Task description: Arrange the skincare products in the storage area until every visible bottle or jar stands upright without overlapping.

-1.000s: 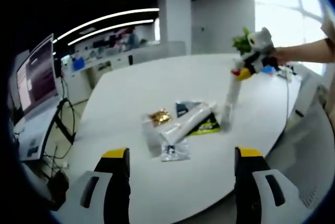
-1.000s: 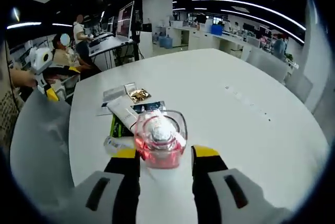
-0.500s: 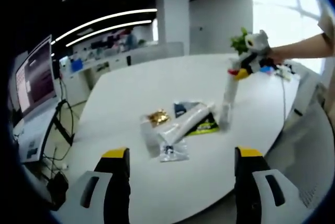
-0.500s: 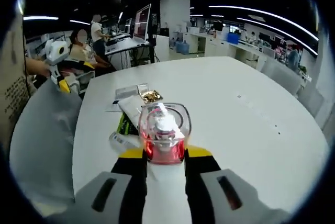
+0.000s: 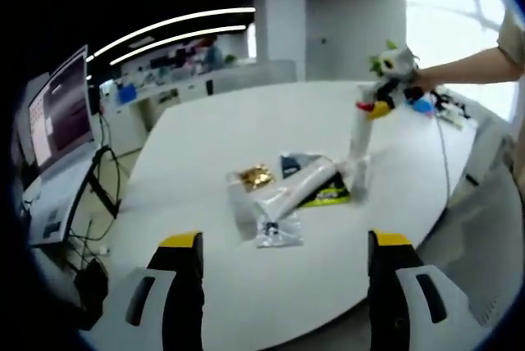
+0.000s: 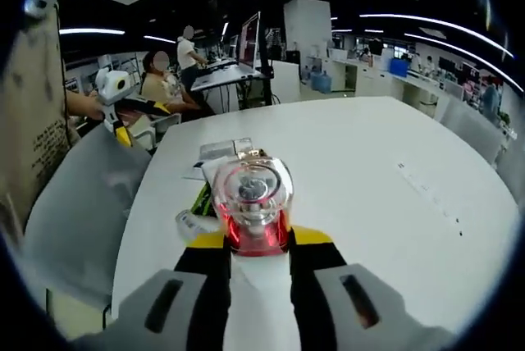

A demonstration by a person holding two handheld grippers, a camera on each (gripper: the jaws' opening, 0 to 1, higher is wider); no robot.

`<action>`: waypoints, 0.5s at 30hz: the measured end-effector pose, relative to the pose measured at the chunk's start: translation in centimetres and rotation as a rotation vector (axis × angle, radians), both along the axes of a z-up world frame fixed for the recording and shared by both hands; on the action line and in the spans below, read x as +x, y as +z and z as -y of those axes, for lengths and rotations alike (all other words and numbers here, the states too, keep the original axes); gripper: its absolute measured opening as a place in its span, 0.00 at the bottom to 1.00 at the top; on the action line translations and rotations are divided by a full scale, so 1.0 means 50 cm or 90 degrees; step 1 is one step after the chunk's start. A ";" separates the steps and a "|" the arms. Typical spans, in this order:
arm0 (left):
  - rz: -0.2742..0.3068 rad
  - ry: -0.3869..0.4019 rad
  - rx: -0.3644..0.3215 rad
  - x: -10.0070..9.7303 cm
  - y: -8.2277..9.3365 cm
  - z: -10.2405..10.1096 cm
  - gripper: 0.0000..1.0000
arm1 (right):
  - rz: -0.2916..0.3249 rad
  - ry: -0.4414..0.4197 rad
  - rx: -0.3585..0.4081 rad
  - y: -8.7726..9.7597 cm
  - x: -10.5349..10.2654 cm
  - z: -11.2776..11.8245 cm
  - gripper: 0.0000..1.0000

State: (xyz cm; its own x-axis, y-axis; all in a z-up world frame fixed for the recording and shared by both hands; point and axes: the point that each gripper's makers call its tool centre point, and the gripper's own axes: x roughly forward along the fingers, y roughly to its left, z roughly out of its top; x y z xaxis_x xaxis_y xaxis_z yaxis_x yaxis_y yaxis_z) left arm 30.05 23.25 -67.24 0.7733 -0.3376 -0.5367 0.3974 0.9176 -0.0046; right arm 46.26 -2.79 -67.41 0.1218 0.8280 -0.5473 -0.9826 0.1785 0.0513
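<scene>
An open office surrounds a broad white desk (image 5: 246,138). Nearest in the left gripper view, the left hand-held gripper (image 5: 283,273) is released, jaws spread wide above the desk edge. Beyond it lie a small clear packet (image 5: 277,232), a white tube (image 5: 295,189) and a gold sachet (image 5: 254,175), bunched together. Farther on, the right hand-held gripper (image 6: 256,239) is clenched on a tall clear bottle (image 6: 252,207), standing upright just beside the pile.
</scene>
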 end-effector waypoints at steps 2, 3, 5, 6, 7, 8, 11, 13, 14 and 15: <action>-0.005 0.007 -0.001 0.001 -0.003 -0.003 0.80 | 0.006 0.028 -0.003 0.000 -0.002 -0.004 0.26; -0.008 0.009 -0.001 0.001 -0.004 -0.004 0.80 | 0.008 0.038 -0.005 0.000 -0.002 -0.005 0.26; -0.014 0.011 0.003 0.000 -0.008 -0.004 0.80 | 0.006 0.055 -0.005 0.000 -0.001 -0.005 0.26; -0.018 0.011 0.008 0.000 -0.011 -0.005 0.80 | 0.005 0.064 -0.003 -0.001 -0.001 -0.004 0.26; -0.019 0.011 0.009 0.000 -0.012 -0.004 0.80 | 0.004 0.071 -0.002 -0.001 -0.001 -0.004 0.26; -0.021 0.011 0.011 0.000 -0.013 -0.004 0.80 | 0.004 0.074 -0.001 -0.001 -0.001 -0.004 0.26; -0.027 0.018 0.015 0.000 -0.017 -0.009 0.80 | 0.001 0.096 0.004 -0.003 0.003 -0.001 0.26; -0.027 0.030 0.007 0.003 -0.016 -0.014 0.81 | -0.002 0.106 0.006 -0.003 0.005 -0.001 0.26; -0.027 0.033 0.004 0.004 -0.015 -0.015 0.81 | -0.004 0.111 0.006 -0.003 0.006 -0.001 0.26; -0.027 0.036 0.002 0.005 -0.015 -0.016 0.81 | -0.005 0.116 0.006 -0.003 0.007 -0.001 0.26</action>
